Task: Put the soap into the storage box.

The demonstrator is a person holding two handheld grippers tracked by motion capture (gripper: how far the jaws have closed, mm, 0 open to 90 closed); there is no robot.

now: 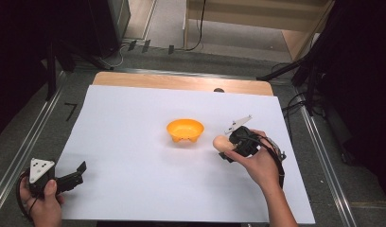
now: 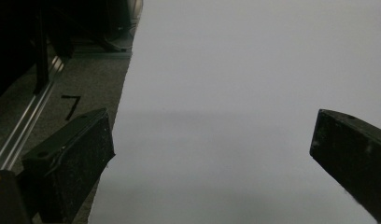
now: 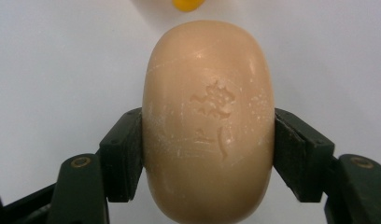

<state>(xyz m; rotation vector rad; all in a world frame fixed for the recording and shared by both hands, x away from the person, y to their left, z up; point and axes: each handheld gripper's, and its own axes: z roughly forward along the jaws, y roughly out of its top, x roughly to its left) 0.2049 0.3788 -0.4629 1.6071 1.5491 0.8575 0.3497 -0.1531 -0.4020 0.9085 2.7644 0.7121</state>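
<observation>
Tan soap bar (image 3: 208, 126) is pinched across its width by the right gripper (image 1: 227, 147), jaws clamped on both sides, just right of the orange bowl (image 1: 185, 130), likely its destination. Left gripper (image 1: 70, 177) rests near-left on the white sheet (image 1: 134, 156), jaws spread wide and empty.

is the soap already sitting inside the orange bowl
No, the soap is clamped between the right gripper jaws, apart from the orange bowl.

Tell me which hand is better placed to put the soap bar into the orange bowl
Right. The right gripper already holds the soap bar between its fingers, just beside the orange bowl. The left gripper sits open at the table's near left corner, far away.
</observation>
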